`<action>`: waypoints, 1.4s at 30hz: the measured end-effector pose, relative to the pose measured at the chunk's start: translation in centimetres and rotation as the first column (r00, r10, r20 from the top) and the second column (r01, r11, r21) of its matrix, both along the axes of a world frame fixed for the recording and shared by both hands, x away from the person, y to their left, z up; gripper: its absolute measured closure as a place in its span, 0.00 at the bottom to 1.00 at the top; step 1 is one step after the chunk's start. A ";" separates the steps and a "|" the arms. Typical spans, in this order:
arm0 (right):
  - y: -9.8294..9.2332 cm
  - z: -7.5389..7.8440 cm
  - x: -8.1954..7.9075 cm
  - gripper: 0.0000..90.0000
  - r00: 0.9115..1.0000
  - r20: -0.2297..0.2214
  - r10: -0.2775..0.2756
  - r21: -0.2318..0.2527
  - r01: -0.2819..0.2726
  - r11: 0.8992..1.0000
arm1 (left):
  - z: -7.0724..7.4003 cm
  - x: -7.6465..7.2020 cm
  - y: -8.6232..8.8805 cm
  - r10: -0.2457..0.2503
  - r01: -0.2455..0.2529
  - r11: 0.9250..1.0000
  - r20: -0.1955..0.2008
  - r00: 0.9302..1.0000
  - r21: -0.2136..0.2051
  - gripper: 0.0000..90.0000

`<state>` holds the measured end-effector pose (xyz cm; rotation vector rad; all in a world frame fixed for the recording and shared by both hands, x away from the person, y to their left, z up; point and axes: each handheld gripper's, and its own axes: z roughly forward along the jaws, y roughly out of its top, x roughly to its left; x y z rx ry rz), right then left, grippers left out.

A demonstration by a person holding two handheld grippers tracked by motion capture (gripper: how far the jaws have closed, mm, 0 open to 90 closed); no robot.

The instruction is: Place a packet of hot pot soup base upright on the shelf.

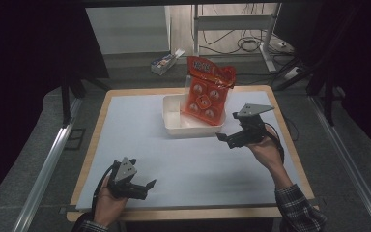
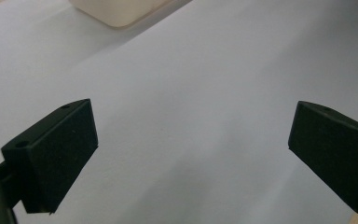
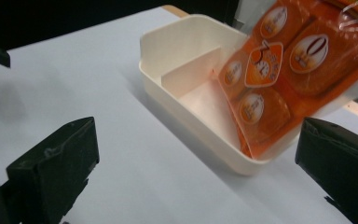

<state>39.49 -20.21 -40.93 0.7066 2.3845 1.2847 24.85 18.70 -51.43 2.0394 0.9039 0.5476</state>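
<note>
Resting low near the front edge of the counter (image 1: 125,121), the left tool (image 1: 142,186) has its jaws spread wide with nothing between them, well apart from the work. Farther right, the white tray (image 1: 174,123) sits toward the back of the counter, a divider splitting it, and the orange snack bag (image 1: 206,92) stands tilted in its right compartment, leaning on the far wall. The right tool (image 1: 224,137), just beside the tray's near right corner, is also open and empty. To settle the bag well, I would approach its upper edge squarely and press gently, since the crinkly film likely slips.
</note>
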 end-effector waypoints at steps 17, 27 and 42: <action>-1.8 -1.9 -3.0 0.00 0.999 -0.008 -0.041 -0.013 0.041 0.999 | 0.0 -0.1 0.0 -0.001 0.001 1.000 0.010 1.000 0.011 0.01; -3.0 -2.4 -5.2 0.00 0.998 -0.019 -0.063 -0.022 0.063 0.998 | 0.0 -0.1 0.0 -0.001 0.001 1.000 0.012 1.000 0.012 0.01; -4.5 -3.5 -7.7 0.00 0.995 -0.007 -0.096 -0.022 0.096 0.995 | 0.0 -0.1 -0.1 -0.006 0.005 1.000 0.013 1.000 0.017 0.01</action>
